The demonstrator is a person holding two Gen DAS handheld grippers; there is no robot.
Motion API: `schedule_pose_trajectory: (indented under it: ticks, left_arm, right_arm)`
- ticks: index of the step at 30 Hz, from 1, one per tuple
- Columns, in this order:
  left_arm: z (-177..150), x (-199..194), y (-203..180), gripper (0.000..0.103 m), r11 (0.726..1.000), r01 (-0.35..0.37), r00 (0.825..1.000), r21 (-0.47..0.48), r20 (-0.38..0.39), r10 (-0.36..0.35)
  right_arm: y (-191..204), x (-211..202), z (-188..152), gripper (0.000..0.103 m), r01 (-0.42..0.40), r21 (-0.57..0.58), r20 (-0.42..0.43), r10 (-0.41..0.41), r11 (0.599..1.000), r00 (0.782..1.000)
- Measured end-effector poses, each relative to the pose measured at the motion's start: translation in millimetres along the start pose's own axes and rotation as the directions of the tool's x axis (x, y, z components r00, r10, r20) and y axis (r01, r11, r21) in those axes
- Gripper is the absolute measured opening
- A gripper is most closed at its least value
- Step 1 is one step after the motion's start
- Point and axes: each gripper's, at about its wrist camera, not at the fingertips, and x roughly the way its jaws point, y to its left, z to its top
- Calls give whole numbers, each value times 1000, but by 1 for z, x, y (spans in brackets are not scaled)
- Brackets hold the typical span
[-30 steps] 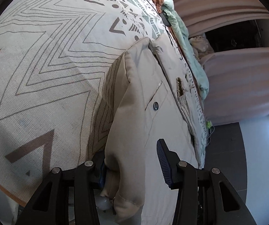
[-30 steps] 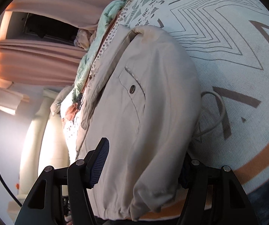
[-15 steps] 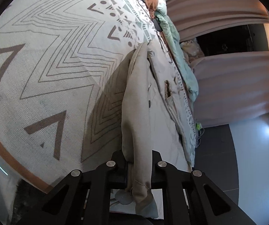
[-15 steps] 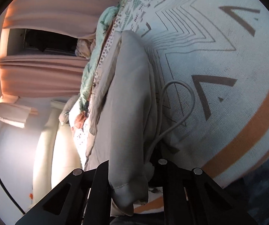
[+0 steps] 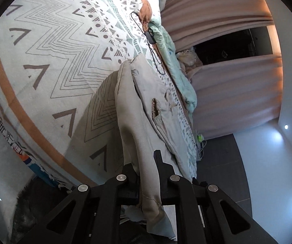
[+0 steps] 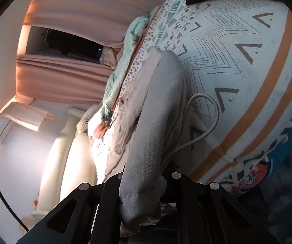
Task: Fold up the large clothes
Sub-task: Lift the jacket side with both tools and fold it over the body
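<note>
A large beige jacket (image 5: 137, 109) lies along the patterned bedspread (image 5: 60, 46), its near hem raised off the bed. My left gripper (image 5: 146, 174) is shut on the hem's edge, the cloth hanging bunched between the fingers. In the right wrist view the same jacket (image 6: 152, 105) stretches away across the bedspread (image 6: 237, 65). My right gripper (image 6: 146, 177) is shut on a thick fold of its hem. A pale drawstring (image 6: 211, 118) loops out of the jacket beside the right finger.
A mint-green blanket (image 5: 178, 67) and a black cable with a small box (image 5: 151, 36) lie at the bed's far side. Pink curtains (image 5: 237, 93) hang beyond. Dark floor (image 5: 219, 174) shows past the bed edge. A dark rug (image 6: 284, 183) lies below the bed.
Both grippers went from open around the jacket hem to shut on it. They have since lifted and pulled the hem back, so the jacket rises off the bed.
</note>
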Motion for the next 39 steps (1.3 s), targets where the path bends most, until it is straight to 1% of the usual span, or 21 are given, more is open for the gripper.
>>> schedule_pose_trajectory:
  ticks: [5,12,23,27,32,36,39]
  left_arm:
    - [-6,-29,-12,11,999,12,1000,29,29,-13]
    - [-18,-66,-14,11,998,47,997,32,55,-48]
    - [-35,-110,-19,10,997,61,994,41,84,-64]
    - [-40,-122,-20,10,997,72,993,40,89,-76]
    - [-41,-130,-23,10,997,70,993,46,96,-74]
    - [-34,-129,-26,10,996,78,992,36,97,-81]
    - [-25,-127,-35,10,995,85,990,45,105,-89]
  right_arm:
    - [19,-21,-9,12,-21,-41,20,22,999,1000]
    - [48,-47,-22,12,-38,-64,52,42,997,998]
    - [62,-84,-49,12,-53,-86,74,60,995,995]
    - [66,-93,-54,12,-58,-90,77,65,994,995]
    - [71,-96,-54,12,-55,-93,84,63,994,994]
    - [78,-92,-50,12,-50,-102,86,59,994,995]
    - [87,-87,-43,12,-58,-112,85,68,992,994]
